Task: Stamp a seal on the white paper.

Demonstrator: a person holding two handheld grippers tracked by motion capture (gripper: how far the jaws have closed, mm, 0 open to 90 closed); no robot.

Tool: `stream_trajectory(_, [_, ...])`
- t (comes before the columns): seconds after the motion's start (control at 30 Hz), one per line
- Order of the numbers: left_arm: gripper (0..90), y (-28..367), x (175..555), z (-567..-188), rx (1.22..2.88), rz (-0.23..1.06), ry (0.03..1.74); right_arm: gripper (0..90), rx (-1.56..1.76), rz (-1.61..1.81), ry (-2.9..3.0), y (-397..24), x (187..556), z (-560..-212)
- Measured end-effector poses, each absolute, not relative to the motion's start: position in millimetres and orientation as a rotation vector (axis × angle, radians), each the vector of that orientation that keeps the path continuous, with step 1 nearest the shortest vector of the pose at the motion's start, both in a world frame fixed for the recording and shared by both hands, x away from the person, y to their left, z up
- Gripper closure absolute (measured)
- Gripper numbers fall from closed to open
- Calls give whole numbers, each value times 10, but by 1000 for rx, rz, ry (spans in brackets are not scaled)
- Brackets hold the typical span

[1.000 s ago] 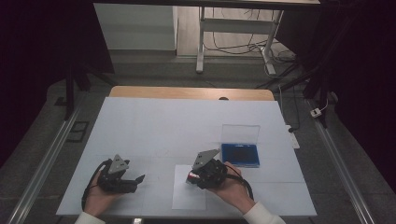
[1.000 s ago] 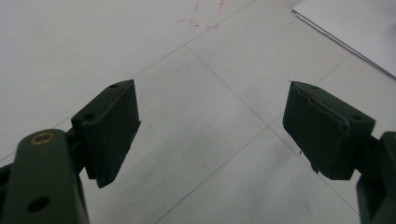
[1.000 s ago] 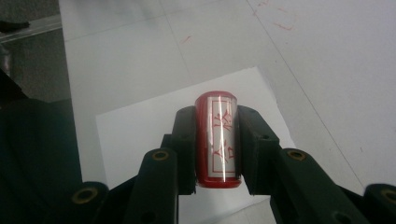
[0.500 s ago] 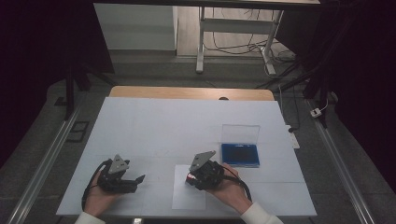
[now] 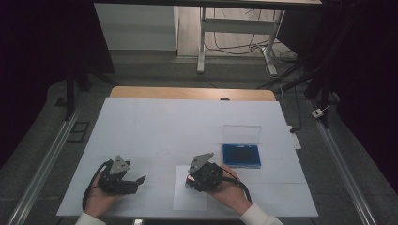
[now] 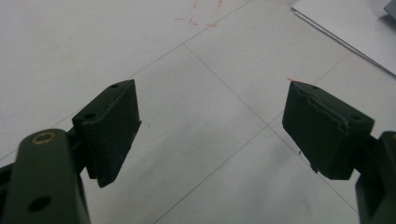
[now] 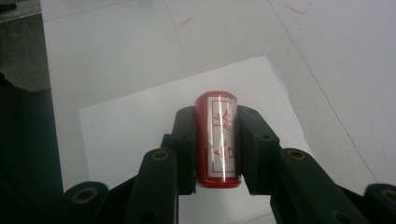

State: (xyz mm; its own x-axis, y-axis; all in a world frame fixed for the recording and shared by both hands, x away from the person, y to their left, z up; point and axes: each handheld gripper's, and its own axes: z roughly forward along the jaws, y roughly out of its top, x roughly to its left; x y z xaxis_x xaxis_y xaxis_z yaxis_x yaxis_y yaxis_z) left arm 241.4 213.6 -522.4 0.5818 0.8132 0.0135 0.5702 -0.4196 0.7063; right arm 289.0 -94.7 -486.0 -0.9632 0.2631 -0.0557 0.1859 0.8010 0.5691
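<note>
The right gripper (image 7: pixel 217 140) is clamped on a red cylindrical stamp with a white label bearing red characters (image 7: pixel 218 140); the two black jaws press against its sides. In the high view the right gripper (image 5: pixel 199 177) sits at the near edge of the white table surface (image 5: pixel 187 126), directly over a white rectangular sheet of paper (image 5: pixel 185 197). In the right gripper view the sheet of paper (image 7: pixel 130 126) lies flat beneath and beyond the stamp. Whether the stamp face touches the paper cannot be told from these views.

A blue ink pad in a clear open-lidded case (image 5: pixel 241 154) rests just to the right of the gripper and slightly farther out.

The left gripper (image 5: pixel 129 180) rests near the left near corner of the table, jaws spread wide and holding nothing; in the left gripper view the bare table shows between its jaws (image 6: pixel 210 140).

Step in hand, by judgement: positioning the stamp above the paper for an impression. The next move calls for turning the printing face squarely downward, lowering it onto the blank area of the sheet, and pressing evenly without sliding. The idle left gripper could steady the sheet.
</note>
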Motion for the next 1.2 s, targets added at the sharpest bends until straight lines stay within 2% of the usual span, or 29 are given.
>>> stream_trajectory(1.2, [192, 2113, 2404, -5220, 2158, 466, 1089, 707, 356, 811, 2872, -870, 2906, -4956])
